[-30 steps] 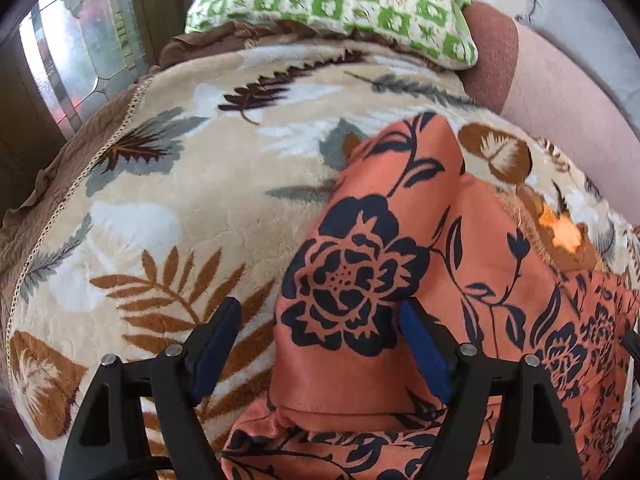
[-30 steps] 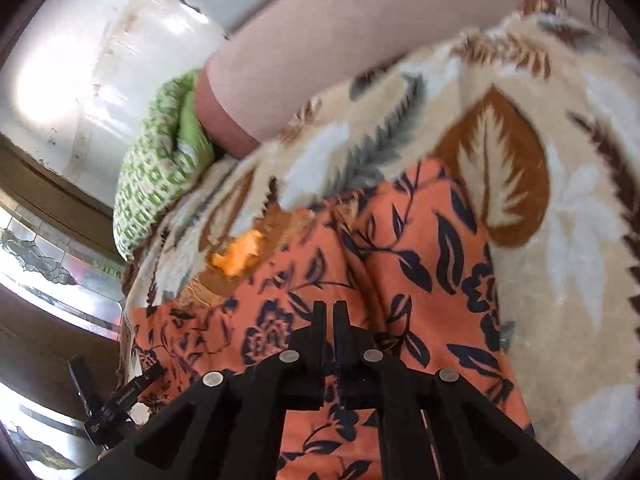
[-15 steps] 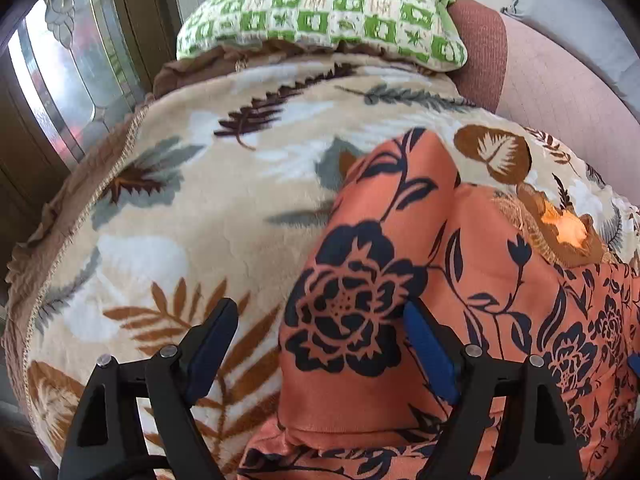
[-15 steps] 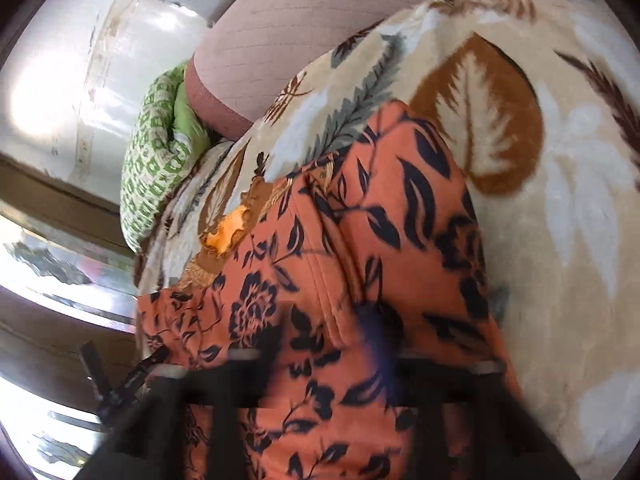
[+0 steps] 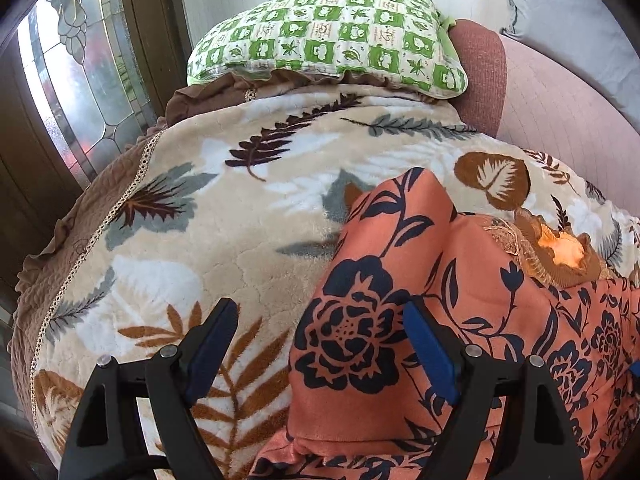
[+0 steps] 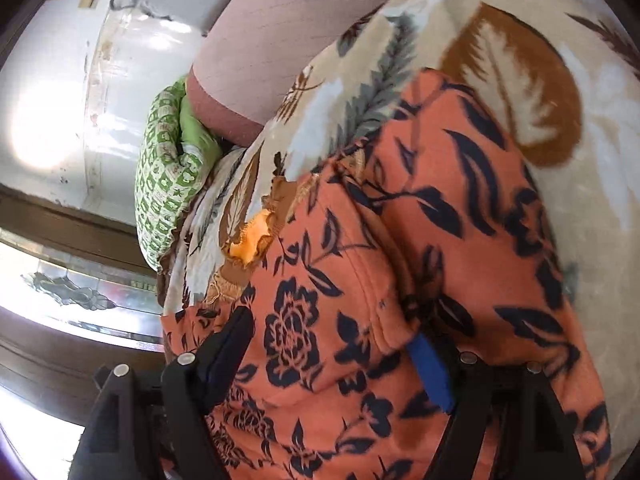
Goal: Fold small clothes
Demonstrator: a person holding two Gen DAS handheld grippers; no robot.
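An orange garment with a dark blue flower print (image 5: 404, 280) lies folded on a leaf-patterned blanket (image 5: 224, 232); it also fills the lower half of the right wrist view (image 6: 400, 264). My left gripper (image 5: 320, 340) is open and empty, just above the garment's left folded edge. My right gripper (image 6: 332, 344) is open and empty, low over the garment, its fingers on either side of a fold. A brown lace trim with a bright orange patch (image 5: 560, 244) shows at the garment's far edge.
A green checked pillow (image 5: 328, 36) lies at the far end of the blanket. A pink sofa back (image 5: 560, 104) runs along the right. A window with leaded glass (image 5: 76, 80) stands at the left, past the blanket's brown frilled edge.
My right gripper was shut on the garment and has opened, letting the cloth go. My left gripper stayed open and drew back a little.
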